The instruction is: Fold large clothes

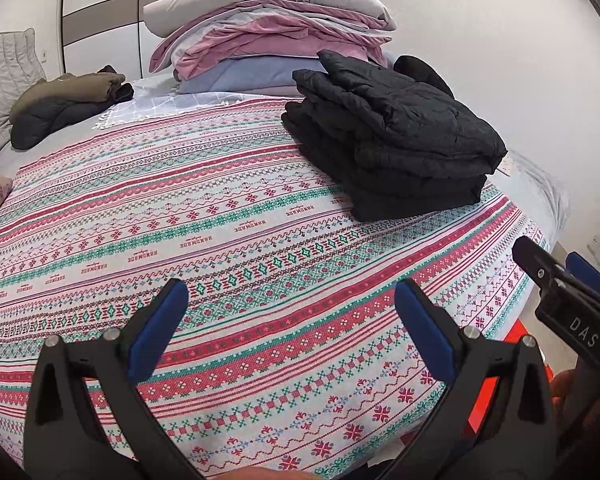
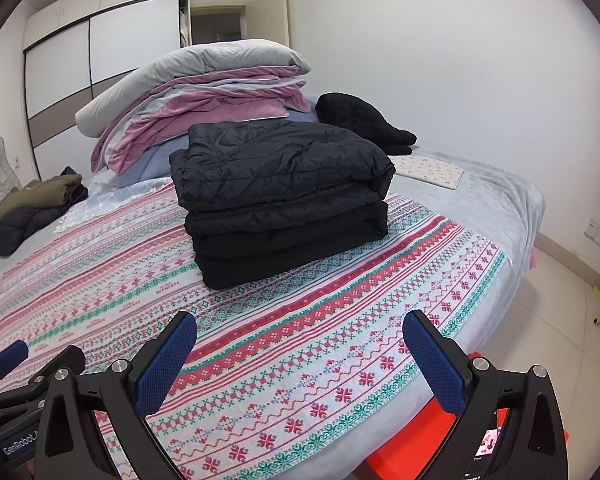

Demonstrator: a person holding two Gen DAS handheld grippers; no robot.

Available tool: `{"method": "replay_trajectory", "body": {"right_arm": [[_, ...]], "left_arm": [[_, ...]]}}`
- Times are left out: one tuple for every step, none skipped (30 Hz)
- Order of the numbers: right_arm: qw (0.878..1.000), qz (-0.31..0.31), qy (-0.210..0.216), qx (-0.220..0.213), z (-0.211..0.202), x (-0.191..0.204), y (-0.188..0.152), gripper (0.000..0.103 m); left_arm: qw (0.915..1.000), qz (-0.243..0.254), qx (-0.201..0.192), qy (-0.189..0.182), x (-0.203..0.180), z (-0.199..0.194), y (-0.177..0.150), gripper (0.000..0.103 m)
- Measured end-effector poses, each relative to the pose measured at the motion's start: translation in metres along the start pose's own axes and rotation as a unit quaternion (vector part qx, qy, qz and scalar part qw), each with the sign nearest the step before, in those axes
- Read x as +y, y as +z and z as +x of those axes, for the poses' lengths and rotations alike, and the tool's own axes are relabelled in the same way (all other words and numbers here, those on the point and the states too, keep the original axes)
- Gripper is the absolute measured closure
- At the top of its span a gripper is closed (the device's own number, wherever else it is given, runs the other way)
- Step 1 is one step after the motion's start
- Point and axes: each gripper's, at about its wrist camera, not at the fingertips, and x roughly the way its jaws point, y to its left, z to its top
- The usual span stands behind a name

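Olive and black, a crumpled jacket (image 2: 36, 204) lies at the far left edge of the bed (image 2: 496, 208), well apart from everything else. Right of it rises a stack of pink, grey and blue bedding (image 2: 196, 100), just behind the folded black coat (image 2: 280, 196). The coat sits on the patterned blanket (image 2: 300, 340), right of centre, a squared pile of several layers with its long side running left to right across the bed and its folded edge facing the cameras. Behind its right end lies another dark quilted garment (image 2: 364, 124), then a small floral cloth (image 2: 428, 170). Nothing lies between the coat and the grippers. The left gripper (image 1: 292, 328) and right gripper (image 2: 300, 360) both hover over the near blanket, jaws spread wide, holding nothing.
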Motion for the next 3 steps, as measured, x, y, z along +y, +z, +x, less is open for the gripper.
{"method": "replay_trajectory", "body": {"right_arm": [[1.000, 0.000, 0.000, 0.000, 0.0000, 0.0000, 0.0000, 0.000], [1.000, 0.000, -0.001, 0.000, -0.0001, -0.0002, -0.0001, 0.000], [1.000, 0.000, -0.001, 0.000, -0.0002, 0.0003, -0.0004, 0.000]], "left_arm": [[1.0000, 0.000, -0.001, 0.000, -0.0003, -0.0001, 0.0002, 0.001], [1.0000, 0.000, -0.001, -0.001, -0.0005, -0.0003, 0.0005, 0.001], [1.0000, -0.001, -0.001, -0.001, -0.0009, -0.0003, 0.0008, 0.001]]}}
